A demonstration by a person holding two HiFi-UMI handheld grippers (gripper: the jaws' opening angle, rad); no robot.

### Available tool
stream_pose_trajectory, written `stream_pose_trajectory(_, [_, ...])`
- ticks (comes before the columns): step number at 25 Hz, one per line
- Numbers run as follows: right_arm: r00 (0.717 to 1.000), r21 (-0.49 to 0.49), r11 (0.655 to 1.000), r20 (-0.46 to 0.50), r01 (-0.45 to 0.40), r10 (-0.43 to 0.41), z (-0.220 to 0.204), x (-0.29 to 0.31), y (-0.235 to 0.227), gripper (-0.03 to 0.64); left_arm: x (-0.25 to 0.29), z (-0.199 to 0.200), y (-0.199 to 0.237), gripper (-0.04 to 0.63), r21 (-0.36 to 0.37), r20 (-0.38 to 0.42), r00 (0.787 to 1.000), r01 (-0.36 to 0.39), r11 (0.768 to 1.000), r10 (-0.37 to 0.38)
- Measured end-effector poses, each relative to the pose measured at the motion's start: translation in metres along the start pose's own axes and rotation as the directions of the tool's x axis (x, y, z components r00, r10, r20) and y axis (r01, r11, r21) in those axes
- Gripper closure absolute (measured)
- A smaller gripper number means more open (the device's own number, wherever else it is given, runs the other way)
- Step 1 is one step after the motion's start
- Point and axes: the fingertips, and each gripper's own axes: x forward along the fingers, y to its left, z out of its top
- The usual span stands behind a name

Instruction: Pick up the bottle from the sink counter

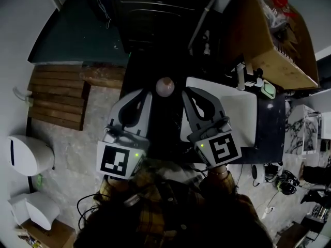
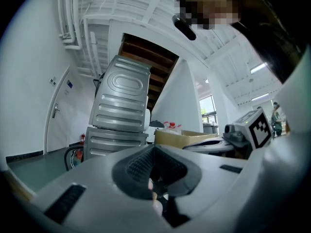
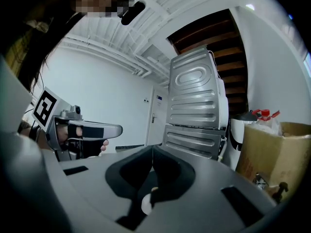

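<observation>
Red-cap bottle point(image 3: 263, 114) in box point(image 3: 272, 152), well ahead-right of shut R gripper point(image 3: 153, 147).

dim: round pale thing point(image 1: 165, 87) far ahead, cannot be named | cut off: cardboard box point(image 3: 273, 154), right edge | too small: red-capped things point(image 3: 265, 114) on box

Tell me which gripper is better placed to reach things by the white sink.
Right, probably. The right gripper hangs at the white sink's left edge; the left gripper sits farther left, away from it. Both are shut, so the jaws must open first.
</observation>
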Motion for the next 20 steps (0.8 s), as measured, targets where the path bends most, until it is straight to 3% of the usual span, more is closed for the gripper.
stream_pose_trajectory(4, [1.000,-0.009,1.000,-0.008,-0.010,0.010,0.002,0.001,-0.006,0.600,0.007,0.000,0.000,0.574,0.031,-0.002,1.000,0.000,1.000,0.000])
stream_pose_trajectory(20, [0.997,-0.001,0.997,0.022,-0.079,0.079,0.007,0.012,-0.015,0.600,0.024,-0.002,0.006,0.574,0.032,-0.003,0.999,-0.040,0.999,0.040])
